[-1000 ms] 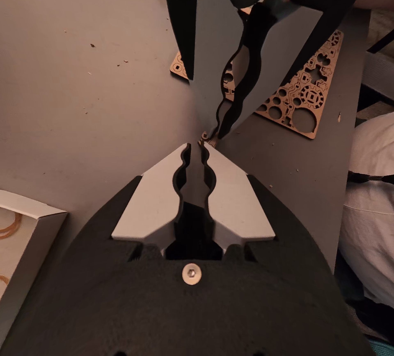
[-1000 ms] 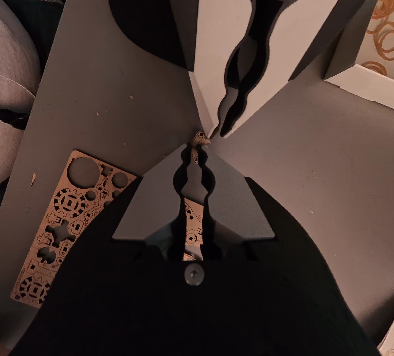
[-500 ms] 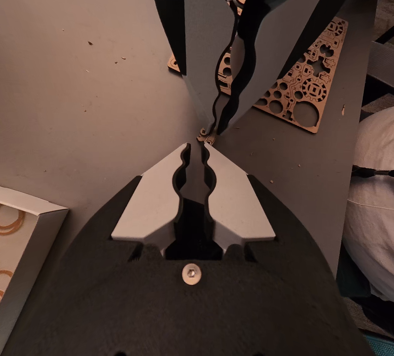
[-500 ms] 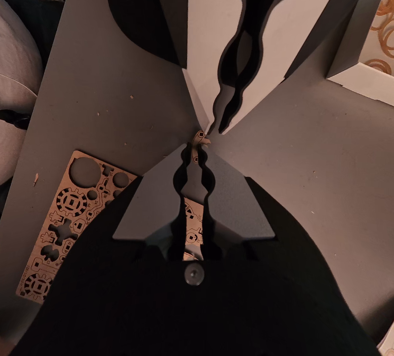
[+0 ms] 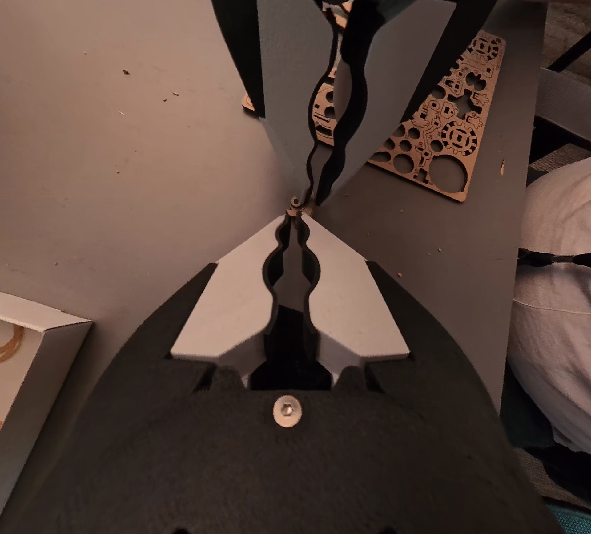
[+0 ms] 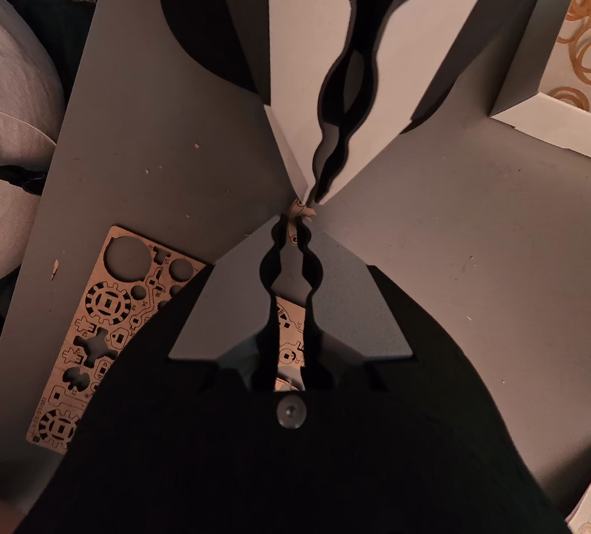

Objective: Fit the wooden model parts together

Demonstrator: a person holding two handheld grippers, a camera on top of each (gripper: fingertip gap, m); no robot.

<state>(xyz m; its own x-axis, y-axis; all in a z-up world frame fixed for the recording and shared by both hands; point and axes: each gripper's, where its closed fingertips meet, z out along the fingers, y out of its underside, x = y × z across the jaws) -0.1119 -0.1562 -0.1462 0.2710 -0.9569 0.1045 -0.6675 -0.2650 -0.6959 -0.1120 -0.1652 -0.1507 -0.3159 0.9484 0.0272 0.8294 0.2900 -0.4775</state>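
Note:
Two small pale wooden model parts meet tip to tip above the grey table. My left gripper [image 5: 294,218] is shut on one small part [image 5: 292,211]. My right gripper [image 6: 291,221] is shut on a curved wooden part [image 6: 293,232] with a square hole. In the left wrist view the right gripper [image 5: 311,198] comes in from the top, its part [image 5: 295,201] touching mine. In the right wrist view the left gripper [image 6: 311,197] comes in from the top with its part [image 6: 300,207]. How far the parts interlock is hidden by the fingertips.
A laser-cut wooden sheet [image 5: 447,134] with punched-out holes lies flat on the table, also in the right wrist view [image 6: 105,326]. A white box [image 5: 38,358] with rubber bands stands on the left, shown too in the right wrist view [image 6: 559,122]. A person's pale clothing [image 5: 559,262] is past the table edge. The tips of both grippers are at nearly the same place.
The two grippers have drawn a little closer, so the held parts now touch at the tips. Both stay shut on their parts.

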